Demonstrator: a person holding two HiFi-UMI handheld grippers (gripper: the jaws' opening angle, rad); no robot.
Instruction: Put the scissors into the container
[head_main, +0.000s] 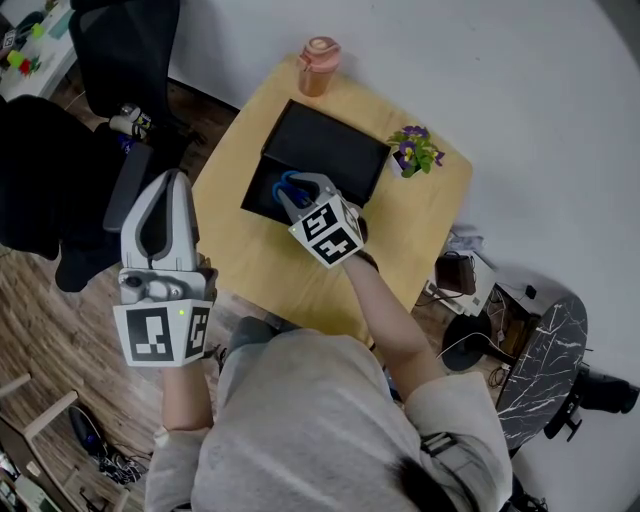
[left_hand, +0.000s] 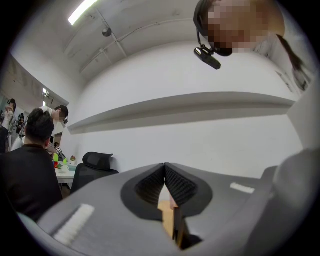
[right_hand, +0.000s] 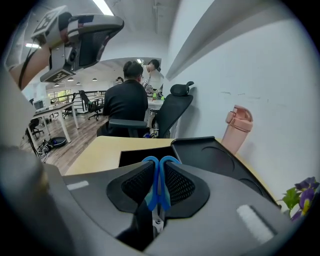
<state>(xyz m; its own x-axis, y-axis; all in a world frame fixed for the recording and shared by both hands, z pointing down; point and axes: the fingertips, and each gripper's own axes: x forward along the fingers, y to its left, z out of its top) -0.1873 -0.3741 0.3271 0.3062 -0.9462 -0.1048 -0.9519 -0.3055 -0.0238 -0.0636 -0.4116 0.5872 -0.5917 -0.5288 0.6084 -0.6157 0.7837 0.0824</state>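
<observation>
Our left gripper (left_hand: 165, 172) hung near our body, fingers pressed together on nothing. Our right gripper (right_hand: 157, 170) gripped the scissors (right_hand: 156, 187) tightly between its fingers (blue handles forward). The open black container (right_hand: 132, 157) lay just beyond the fingertips. Lowering and release remained, we judged.

Small light wooden table (head_main: 250, 262), open black container (head_main: 258, 200) at its middle, pink bottle (head_main: 318, 65) at the far edge, purple-flowered plant (head_main: 415, 150) at a corner
</observation>
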